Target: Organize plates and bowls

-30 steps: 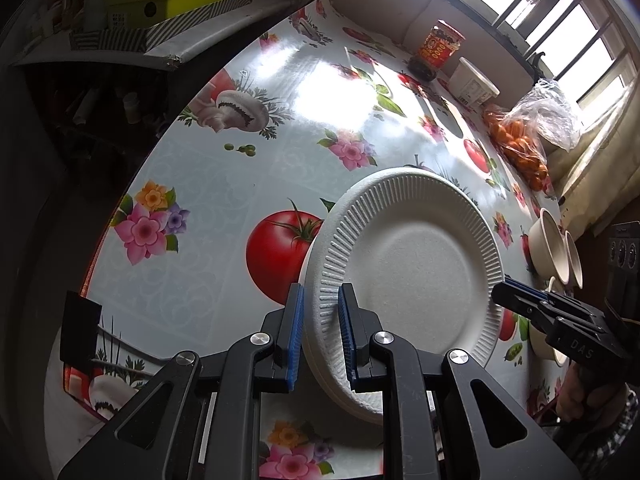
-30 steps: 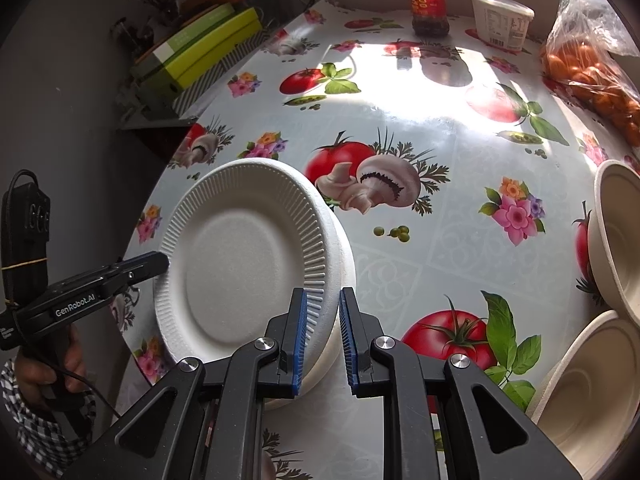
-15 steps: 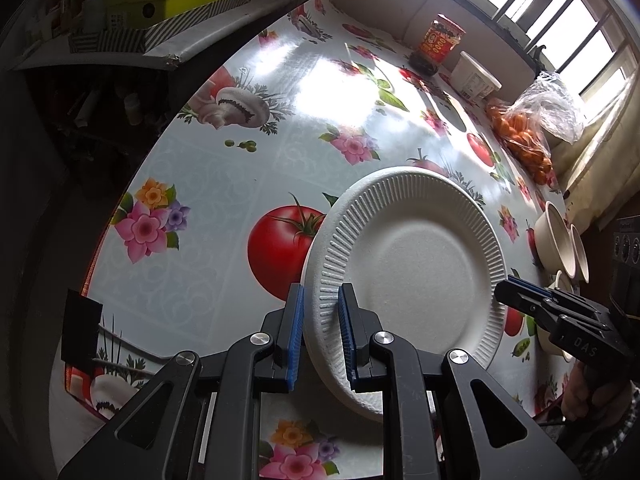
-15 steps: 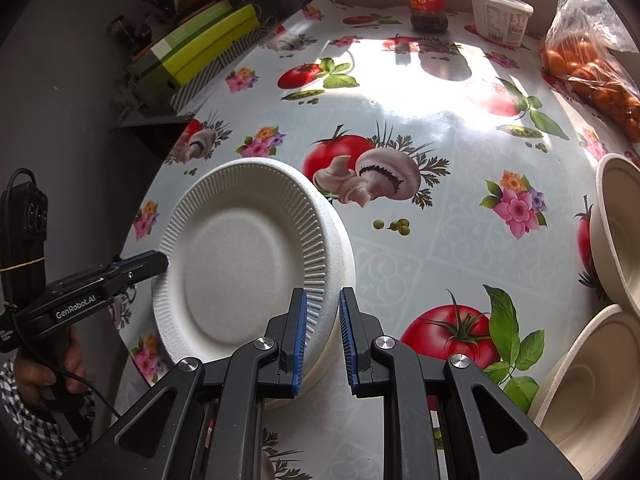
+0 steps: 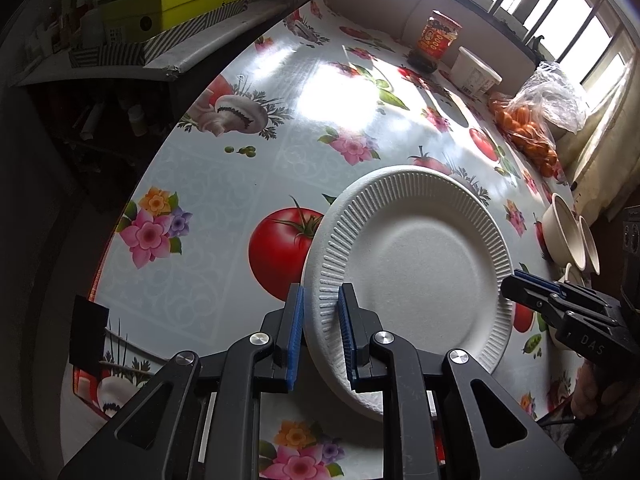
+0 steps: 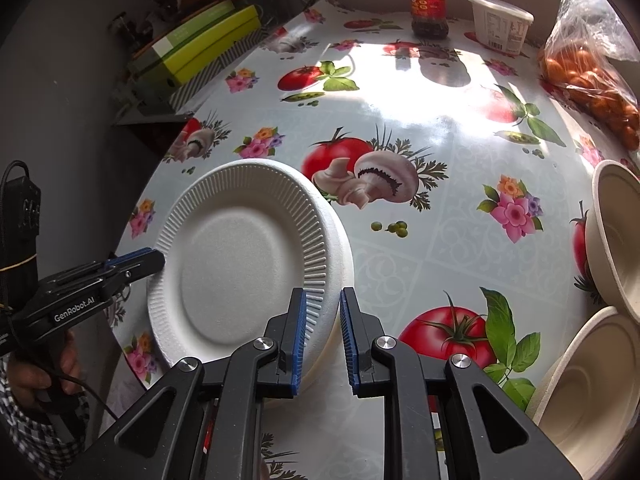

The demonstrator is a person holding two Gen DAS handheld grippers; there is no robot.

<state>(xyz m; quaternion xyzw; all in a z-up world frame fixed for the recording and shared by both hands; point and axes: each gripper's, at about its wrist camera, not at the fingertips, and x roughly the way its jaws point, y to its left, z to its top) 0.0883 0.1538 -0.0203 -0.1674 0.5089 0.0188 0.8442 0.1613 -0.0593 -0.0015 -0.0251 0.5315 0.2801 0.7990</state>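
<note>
A stack of white ribbed paper plates (image 5: 416, 256) is held a little above the flowered tablecloth. My left gripper (image 5: 320, 320) is shut on its near-left rim, blue pads on either side of the edge. My right gripper (image 6: 323, 320) is shut on the opposite rim of the same paper plates (image 6: 240, 256). Each gripper shows in the other's view: the right gripper (image 5: 520, 286) at the plates' right edge, the left gripper (image 6: 154, 258) at their left edge. Beige bowls (image 6: 616, 240) stand at the table's right side, and another bowl (image 6: 592, 392) sits nearer.
At the far end of the table stand a red-labelled jar (image 6: 426, 0), a white tub (image 6: 500, 24) and a bag of oranges (image 6: 592, 68). Green boxes (image 6: 200, 48) lie on a shelf beyond the left table edge. A person's hand (image 6: 44, 376) holds the left gripper.
</note>
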